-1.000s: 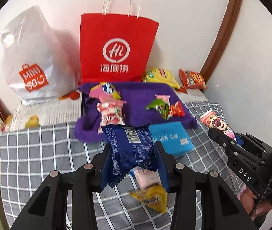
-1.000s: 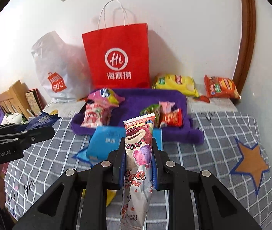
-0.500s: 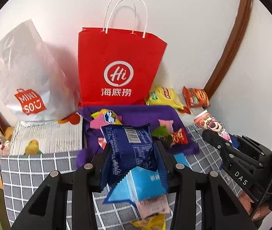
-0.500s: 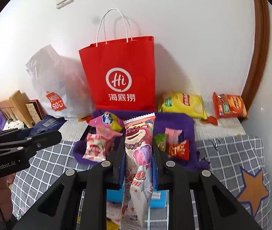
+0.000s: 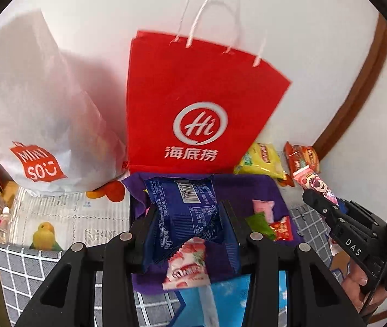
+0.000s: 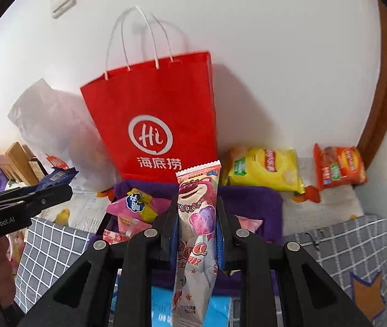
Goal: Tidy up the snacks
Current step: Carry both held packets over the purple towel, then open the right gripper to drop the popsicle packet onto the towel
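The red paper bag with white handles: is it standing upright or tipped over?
Upright: the red paper bag stands against the white wall, handles pointing up.

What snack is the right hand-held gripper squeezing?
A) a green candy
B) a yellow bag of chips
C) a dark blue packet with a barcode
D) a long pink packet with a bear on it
D: in the right wrist view the right hand-held gripper is shut on the long pink bear packet, which stands upright between its fingers in front of the red paper bag.

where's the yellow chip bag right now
In the right wrist view the yellow chip bag lies against the wall, right of the red paper bag and left of the orange snack bag.
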Motion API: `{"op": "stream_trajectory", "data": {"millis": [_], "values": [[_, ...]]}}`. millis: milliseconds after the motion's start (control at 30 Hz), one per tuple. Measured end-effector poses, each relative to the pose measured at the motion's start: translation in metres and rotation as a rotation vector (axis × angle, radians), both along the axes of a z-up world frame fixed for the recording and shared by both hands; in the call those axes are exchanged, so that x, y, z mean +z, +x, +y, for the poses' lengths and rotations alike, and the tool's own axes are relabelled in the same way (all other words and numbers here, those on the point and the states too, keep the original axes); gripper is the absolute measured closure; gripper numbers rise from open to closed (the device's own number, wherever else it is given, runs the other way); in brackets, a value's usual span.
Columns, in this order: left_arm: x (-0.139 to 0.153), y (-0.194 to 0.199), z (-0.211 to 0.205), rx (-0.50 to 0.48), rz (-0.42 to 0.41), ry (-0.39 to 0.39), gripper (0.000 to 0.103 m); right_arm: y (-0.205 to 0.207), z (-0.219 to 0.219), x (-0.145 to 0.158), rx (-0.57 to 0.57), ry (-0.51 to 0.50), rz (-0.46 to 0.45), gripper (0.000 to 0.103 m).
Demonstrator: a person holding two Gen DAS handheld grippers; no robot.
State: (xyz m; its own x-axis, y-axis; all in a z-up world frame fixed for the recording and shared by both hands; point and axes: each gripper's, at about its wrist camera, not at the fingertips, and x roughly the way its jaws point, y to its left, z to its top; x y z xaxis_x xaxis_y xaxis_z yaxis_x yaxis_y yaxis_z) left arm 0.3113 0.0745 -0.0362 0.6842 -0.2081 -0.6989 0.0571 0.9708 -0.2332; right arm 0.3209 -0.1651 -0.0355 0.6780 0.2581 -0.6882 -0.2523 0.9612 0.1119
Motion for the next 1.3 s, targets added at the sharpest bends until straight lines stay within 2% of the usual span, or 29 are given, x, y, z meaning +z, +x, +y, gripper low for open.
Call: {"op": "stream_trajectory", "data": {"millis": [133,200,433,600,967,1133,1200,1233,1300], "values": [[-0.023,0.024,0.005,0.016,0.072,0.011,0.063,0.026,-0.001,-0.036,-0.012,-0.013,0.072,0.081],[-0.029,0.028,0.005,0.020,0.075,0.018,0.063,0.038,-0.002,-0.051,-0.015,-0.037,0.121,0.081],[-0.040,0.032,0.004,0.017,0.103,0.035,0.063,0.052,-0.013,-0.082,-0.041,-0.085,0.172,0.081],[-0.042,0.031,-0.003,0.001,0.105,0.042,0.063,0.060,-0.019,-0.094,-0.070,-0.120,0.199,0.081],[-0.053,0.036,-0.014,-0.020,0.137,0.051,0.062,0.068,-0.015,-0.119,-0.062,-0.169,0.282,0.080],[-0.060,0.039,-0.017,-0.030,0.159,0.046,0.062,0.068,-0.011,-0.120,-0.045,-0.191,0.275,0.079],[-0.061,0.040,-0.017,-0.029,0.165,0.049,0.062,0.068,-0.010,-0.119,-0.038,-0.191,0.277,0.073],[-0.062,0.041,-0.017,-0.026,0.168,0.048,0.062,0.068,-0.010,-0.118,-0.034,-0.189,0.281,0.065],[-0.062,0.042,-0.014,-0.023,0.171,0.036,0.062,0.066,-0.009,-0.113,-0.023,-0.177,0.277,0.063]]}}
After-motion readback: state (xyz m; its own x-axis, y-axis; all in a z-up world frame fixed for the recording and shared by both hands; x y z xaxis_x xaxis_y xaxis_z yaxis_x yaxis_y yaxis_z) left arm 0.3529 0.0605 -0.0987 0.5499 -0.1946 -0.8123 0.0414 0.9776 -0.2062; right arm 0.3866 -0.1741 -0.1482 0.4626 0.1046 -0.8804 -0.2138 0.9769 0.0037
